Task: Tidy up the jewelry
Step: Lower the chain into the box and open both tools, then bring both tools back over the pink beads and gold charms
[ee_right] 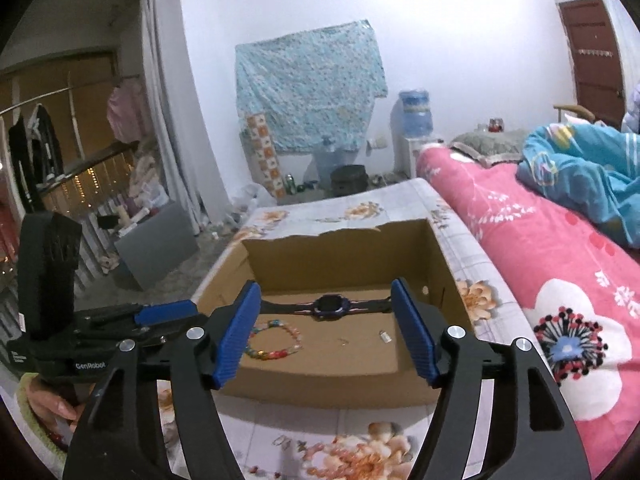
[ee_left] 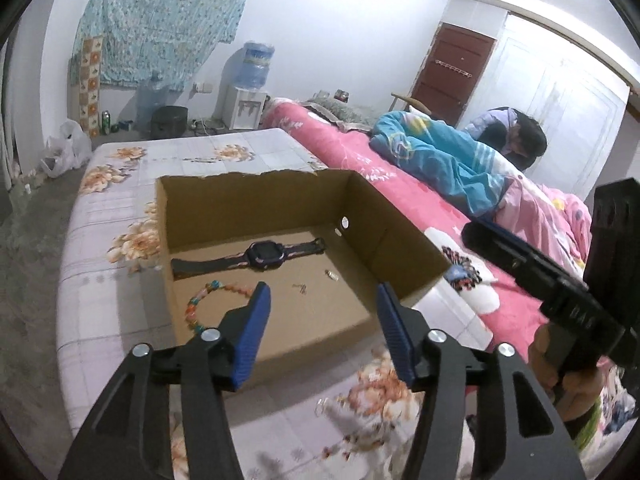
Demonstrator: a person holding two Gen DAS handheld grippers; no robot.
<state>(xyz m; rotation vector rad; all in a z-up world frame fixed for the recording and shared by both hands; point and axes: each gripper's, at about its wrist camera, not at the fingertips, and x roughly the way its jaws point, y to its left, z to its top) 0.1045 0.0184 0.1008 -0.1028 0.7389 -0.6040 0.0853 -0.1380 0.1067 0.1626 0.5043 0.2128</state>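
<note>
An open cardboard box lies on a floral mattress. Inside it are a dark watch stretched along the far side, a colourful bead bracelet at the near left, a small silver charm and a tiny hook. My left gripper hangs open above the box's near half with nothing between its blue pads. My right gripper is also open and empty over the box's near edge. A hand holds each handle.
Small clear trinkets lie on the sheet in front of the box. A pink floral quilt and a blue blanket rise on the right. A person sits beyond them. Grey floor borders the mattress on the left.
</note>
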